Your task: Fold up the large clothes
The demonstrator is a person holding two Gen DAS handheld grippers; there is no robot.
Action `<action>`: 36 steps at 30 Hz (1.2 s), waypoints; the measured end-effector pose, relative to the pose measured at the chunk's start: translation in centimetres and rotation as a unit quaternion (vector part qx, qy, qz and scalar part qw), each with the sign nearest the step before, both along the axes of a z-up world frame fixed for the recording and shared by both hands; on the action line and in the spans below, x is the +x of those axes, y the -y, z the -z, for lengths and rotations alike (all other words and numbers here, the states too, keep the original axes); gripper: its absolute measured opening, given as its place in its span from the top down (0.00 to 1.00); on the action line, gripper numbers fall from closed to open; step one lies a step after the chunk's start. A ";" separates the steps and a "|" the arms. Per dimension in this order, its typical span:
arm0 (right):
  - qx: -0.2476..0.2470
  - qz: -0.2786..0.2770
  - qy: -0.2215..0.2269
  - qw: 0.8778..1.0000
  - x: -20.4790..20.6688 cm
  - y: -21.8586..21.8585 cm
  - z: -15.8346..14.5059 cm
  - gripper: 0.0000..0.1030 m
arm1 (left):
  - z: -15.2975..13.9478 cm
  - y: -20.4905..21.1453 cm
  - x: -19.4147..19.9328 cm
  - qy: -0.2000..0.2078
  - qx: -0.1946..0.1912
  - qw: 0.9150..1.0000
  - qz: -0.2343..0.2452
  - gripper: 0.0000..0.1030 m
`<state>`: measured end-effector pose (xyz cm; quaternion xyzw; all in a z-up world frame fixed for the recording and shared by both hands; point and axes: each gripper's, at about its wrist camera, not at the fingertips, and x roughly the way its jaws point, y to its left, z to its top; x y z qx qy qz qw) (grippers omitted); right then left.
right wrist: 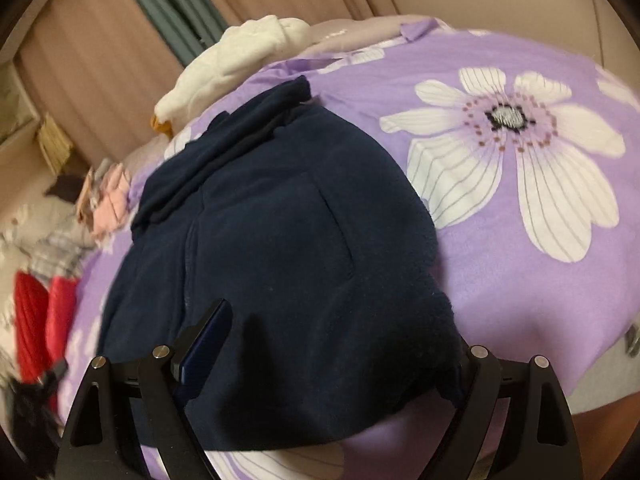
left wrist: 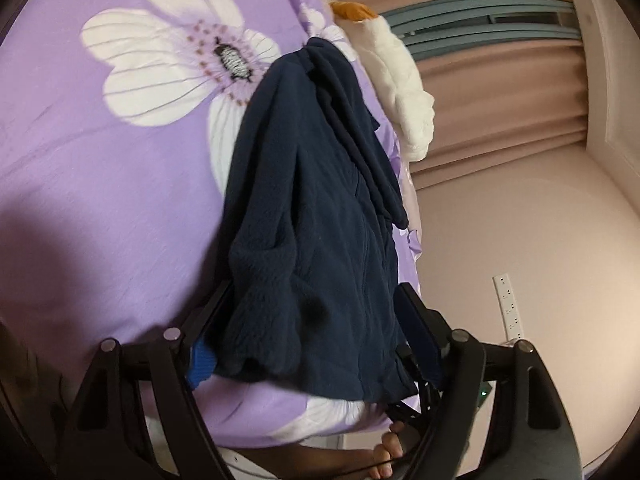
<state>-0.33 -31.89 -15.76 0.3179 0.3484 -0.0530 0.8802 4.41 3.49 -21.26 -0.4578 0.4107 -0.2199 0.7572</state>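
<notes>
A navy fleece garment (left wrist: 312, 216) lies folded in a long bundle on a purple flowered bedspread (left wrist: 100, 184). My left gripper (left wrist: 316, 320) is open, its two fingers wide apart on either side of the garment's near end, with fabric bunched between them. In the right wrist view the same garment (right wrist: 280, 240) spreads wide over the bedspread (right wrist: 520, 240). My right gripper (right wrist: 332, 340) is open too. Its left finger (right wrist: 208, 332) lies on top of the fleece and its right finger is hidden under the garment's edge.
A white plush toy (left wrist: 400, 80) with an orange part lies at the bed's far edge, also in the right wrist view (right wrist: 240, 56). Pink curtains (left wrist: 500, 120) hang behind. Red fabric (right wrist: 40, 312) and other clothes (right wrist: 108, 200) lie left. A bare foot (left wrist: 388, 452) shows below.
</notes>
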 end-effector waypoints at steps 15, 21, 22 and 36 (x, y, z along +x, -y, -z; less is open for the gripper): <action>-0.042 -0.021 0.011 0.999 0.0 -1.2 0.3 0.13 | -0.6 1.7 -2.7 0.009 0.104 0.994 -0.021 0.24; -0.007 -0.021 0.019 1.000 0.0 -0.1 0.5 0.13 | -1.1 2.8 -3.6 -0.002 0.165 0.986 -0.025 0.25; -0.003 -0.022 0.020 1.000 0.0 0.0 0.6 0.13 | -1.0 2.8 -3.8 -0.009 0.165 0.986 -0.027 0.25; -0.007 -0.024 0.025 0.999 -0.2 -0.4 0.6 0.13 | 0.7 4.8 0.3 0.030 0.120 0.992 -0.028 0.26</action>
